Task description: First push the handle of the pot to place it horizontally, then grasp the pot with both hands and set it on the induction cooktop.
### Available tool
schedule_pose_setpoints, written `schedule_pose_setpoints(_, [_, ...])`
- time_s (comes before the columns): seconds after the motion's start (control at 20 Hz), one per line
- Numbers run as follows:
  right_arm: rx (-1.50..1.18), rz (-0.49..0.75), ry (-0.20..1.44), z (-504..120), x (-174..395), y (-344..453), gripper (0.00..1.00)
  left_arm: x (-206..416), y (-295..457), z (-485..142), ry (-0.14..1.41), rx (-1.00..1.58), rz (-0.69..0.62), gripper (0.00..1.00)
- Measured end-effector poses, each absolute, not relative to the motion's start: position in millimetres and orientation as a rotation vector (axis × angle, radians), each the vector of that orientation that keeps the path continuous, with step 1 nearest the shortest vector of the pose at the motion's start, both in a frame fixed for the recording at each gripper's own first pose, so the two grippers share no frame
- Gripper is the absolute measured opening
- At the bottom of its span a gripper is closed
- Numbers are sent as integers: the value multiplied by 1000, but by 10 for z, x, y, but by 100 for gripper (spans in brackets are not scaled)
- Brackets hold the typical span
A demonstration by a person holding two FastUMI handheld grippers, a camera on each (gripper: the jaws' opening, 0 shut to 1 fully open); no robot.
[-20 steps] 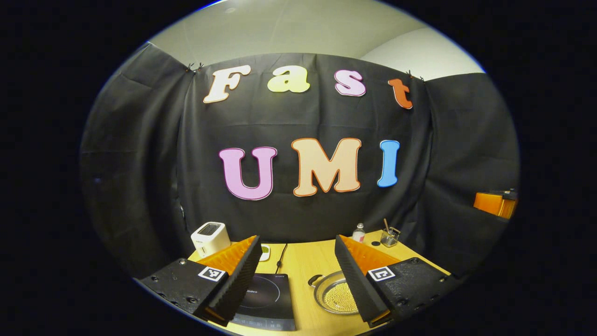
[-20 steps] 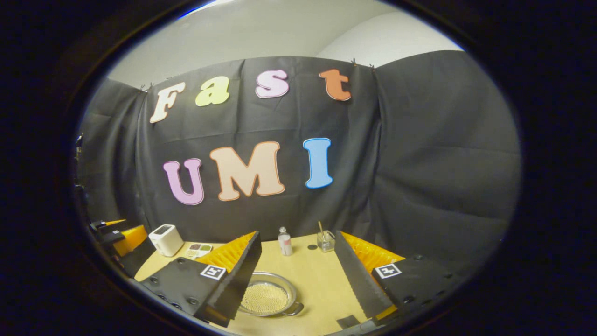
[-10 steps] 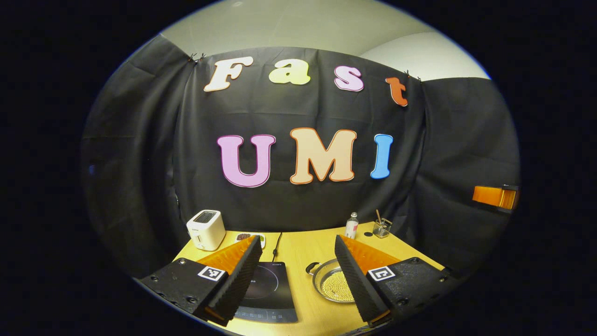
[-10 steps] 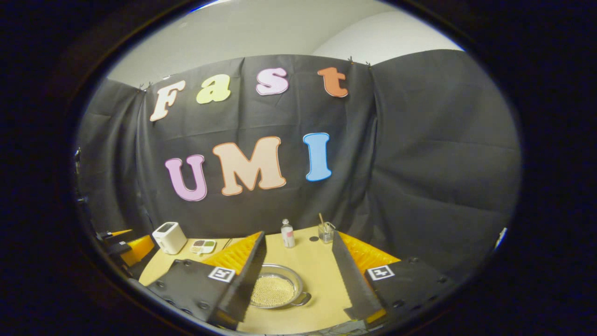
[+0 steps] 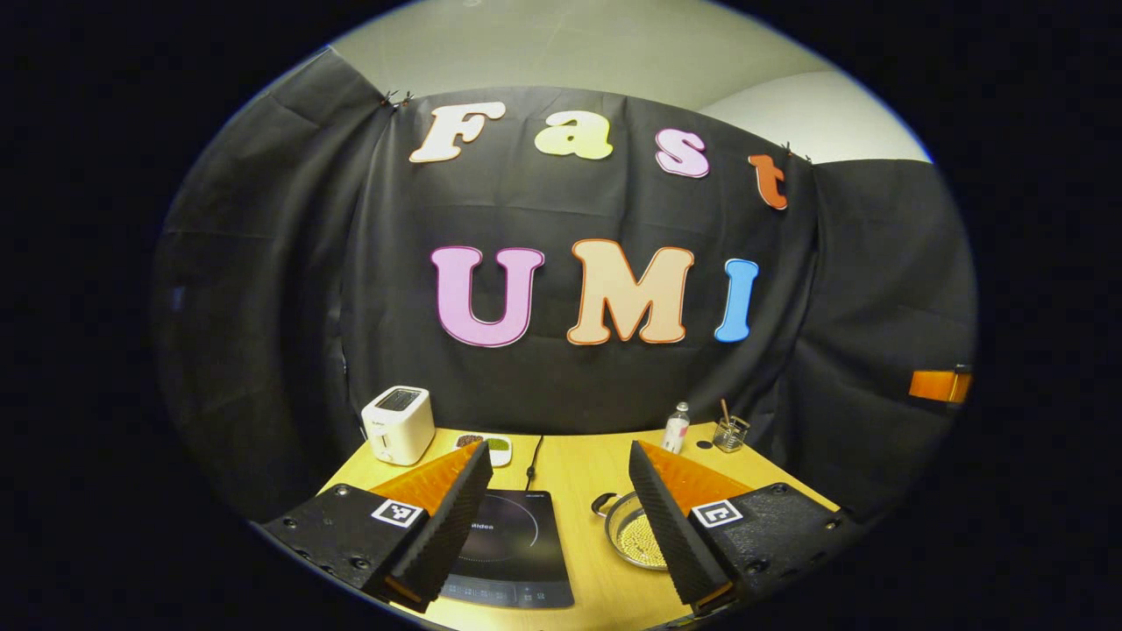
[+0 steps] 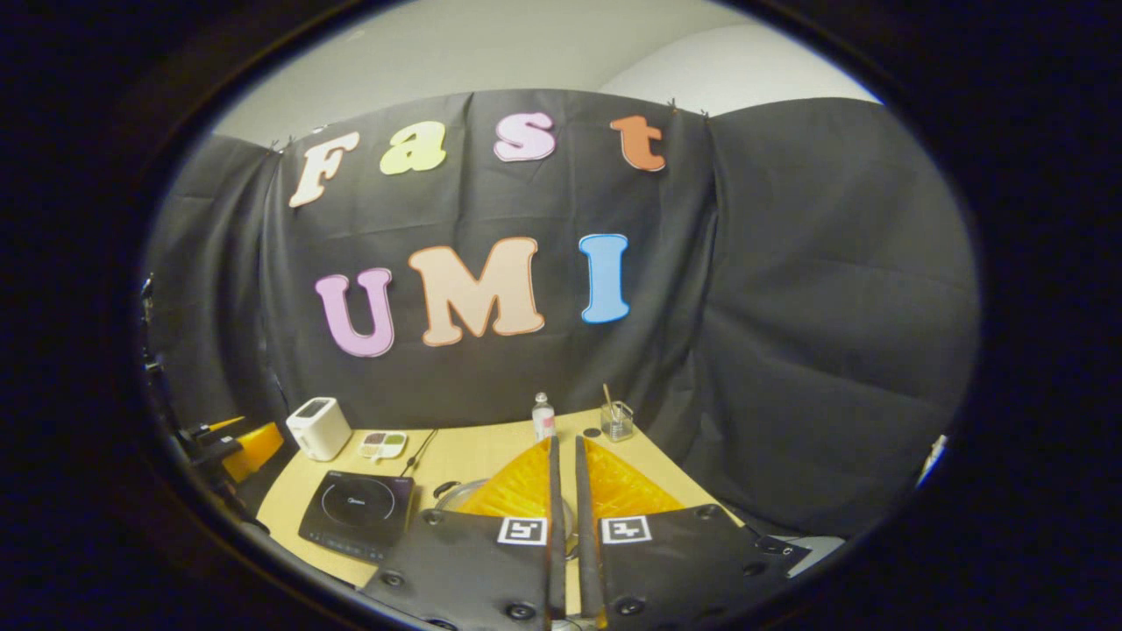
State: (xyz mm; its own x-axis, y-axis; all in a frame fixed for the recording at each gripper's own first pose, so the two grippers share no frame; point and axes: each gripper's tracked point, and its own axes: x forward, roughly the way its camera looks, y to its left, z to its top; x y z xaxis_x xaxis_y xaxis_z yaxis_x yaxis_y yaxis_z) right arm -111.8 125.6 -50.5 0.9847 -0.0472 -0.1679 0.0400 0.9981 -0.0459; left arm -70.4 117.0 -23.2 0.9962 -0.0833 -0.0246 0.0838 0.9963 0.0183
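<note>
Nearest in the left gripper view, the left gripper [image 5: 557, 517] holds its jaws wide apart above the wooden surface [image 5: 578, 464], nothing between them. Each finger carries a small square black-and-white marker tag. Through the gap lies the black induction cooktop [image 5: 517, 548], flat on the surface, with a short white word printed near its ring that is too small to read surely. Just to its right sits the pot [image 5: 633, 536], a shallow metal pan filled with small pale beads, its dark handle [image 5: 602, 503] pointing toward the cooktop; the gripper's right-hand finger covers part of it.

In the right gripper view, the right gripper [image 6: 566, 491] has its jaws drawn nearly together, a thin slit between them and nothing held. The pot [image 6: 451, 492] peeks out behind its fingers, and the cooktop [image 6: 358, 515] lies well to the left.

Farther back, a white toaster [image 5: 399, 424] stands at the left rear corner, with a small divided dish [image 5: 491, 445] beside it and a black cord [image 5: 533, 456] running to the cooktop. At the right rear stand a small bottle [image 5: 676, 428] with a pinkish label, unreadable, and a glass [image 5: 730, 431] holding a stick.
</note>
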Motion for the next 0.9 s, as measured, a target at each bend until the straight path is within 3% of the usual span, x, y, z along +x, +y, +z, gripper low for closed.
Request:
schedule_pose_setpoints(0.3, [-23, 55, 326, -1110, -1056, 1579, 8, -805, 1534, -262, 36, 36, 21, 92])
schedule_pose_setpoints(0.45, [-33, 96, 432, -1474, -1047, 1697, 8, -848, 1648, -301, 46, 45, 60, 96])
schedule_pose_setpoints(0.5, [-33, 107, 467, -1603, -1044, 1731, 8, -858, 1673, -324, 53, 46, 69, 92])
schedule_pose_setpoints(0.65, [-27, 130, 566, -1933, -1044, 1789, 8, -868, 1739, -409, 82, 47, 90, 96])
schedule_pose_setpoints(0.7, [-14, 134, 595, -2030, -1044, 1803, 4, -869, 1735, -438, 91, 39, 92, 96])
schedule_pose_setpoints(0.75, [2, 137, 626, -2134, -1063, 1805, 8, -863, 1722, -448, 96, 27, 91, 96])
schedule_pose_setpoints(0.9, [55, 122, 747, -2557, -1115, 1751, 9, -825, 1707, -522, 120, 11, 105, 96])
